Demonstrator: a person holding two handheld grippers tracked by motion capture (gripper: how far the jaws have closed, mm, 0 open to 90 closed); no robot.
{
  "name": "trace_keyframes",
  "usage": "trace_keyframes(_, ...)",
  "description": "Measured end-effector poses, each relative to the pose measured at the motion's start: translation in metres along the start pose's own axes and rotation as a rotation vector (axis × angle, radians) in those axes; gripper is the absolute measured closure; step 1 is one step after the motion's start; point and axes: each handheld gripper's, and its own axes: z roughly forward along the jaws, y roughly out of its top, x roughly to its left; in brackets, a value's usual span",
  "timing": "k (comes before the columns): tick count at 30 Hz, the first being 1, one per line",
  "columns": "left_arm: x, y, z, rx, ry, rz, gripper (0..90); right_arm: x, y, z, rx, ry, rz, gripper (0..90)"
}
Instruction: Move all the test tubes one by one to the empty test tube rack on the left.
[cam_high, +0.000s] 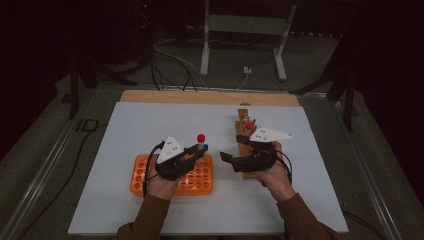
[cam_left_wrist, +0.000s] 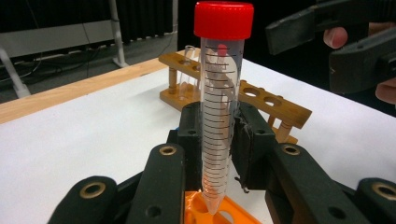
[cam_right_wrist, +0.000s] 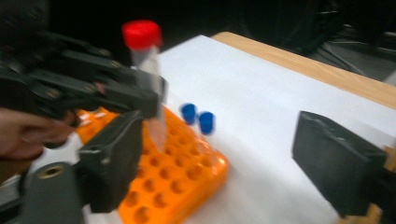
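Left gripper (cam_left_wrist: 217, 140) pinched upright on red-capped tube (cam_left_wrist: 222, 93), tip just over orange rack (cam_high: 172, 175). Right gripper (cam_right_wrist: 224, 163) spread wide, at three o'clock of rack, over wooden rack (cam_high: 243, 142). Two blue-capped tubes (cam_right_wrist: 198, 119) stood in orange rack's corner.

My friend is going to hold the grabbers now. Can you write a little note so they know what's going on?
Left gripper: shut on the red-capped tube, upright, tip just above the orange rack.
Right gripper: open, holding nothing, near the wooden rack.
Two blue-capped tubes already stand at the orange rack's corner.
Likely left: lower the red-capped tube into a hole and let go.
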Motion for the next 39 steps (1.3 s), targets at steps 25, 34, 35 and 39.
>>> trace_keyframes(25,0.024,-0.019,0.005,-0.018,0.107,-0.039,75.3,-0.035,-0.034,-0.031,-0.052,-0.105,0.097,0.0)
trace_keyframes(34,0.029,-0.025,0.016,0.009,0.128,-0.047,75.2,-0.037,-0.036,-0.035,-0.068,-0.101,0.110,0.0)
trace_keyframes(35,0.030,-0.026,0.018,0.013,0.130,-0.046,75.3,-0.037,-0.036,-0.036,-0.071,-0.100,0.110,0.1)
trace_keyframes(39,0.030,-0.028,0.023,0.061,0.137,-0.046,75.3,-0.037,-0.037,-0.037,-0.071,-0.096,0.105,0.1)
